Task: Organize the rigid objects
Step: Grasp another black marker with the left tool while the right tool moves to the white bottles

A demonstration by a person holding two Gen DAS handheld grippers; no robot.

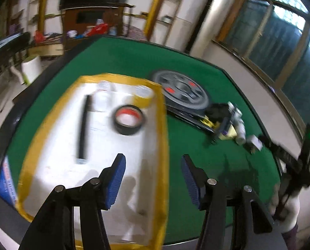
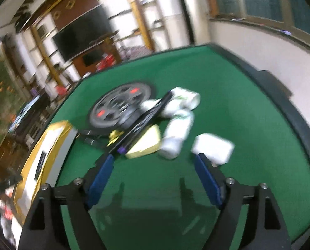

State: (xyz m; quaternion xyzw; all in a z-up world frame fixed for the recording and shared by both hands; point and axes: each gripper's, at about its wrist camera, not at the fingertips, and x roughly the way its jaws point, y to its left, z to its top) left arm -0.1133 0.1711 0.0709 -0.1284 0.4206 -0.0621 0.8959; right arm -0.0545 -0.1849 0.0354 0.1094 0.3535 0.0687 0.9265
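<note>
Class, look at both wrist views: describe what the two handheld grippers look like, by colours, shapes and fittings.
Both the left gripper and the right gripper have black angular linkage arms joined by round silver pins, ending in flat blue ribbed pads.

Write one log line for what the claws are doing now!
left claw: open, empty, over tray | right claw: open, empty, near pile | tape: in tray
</note>
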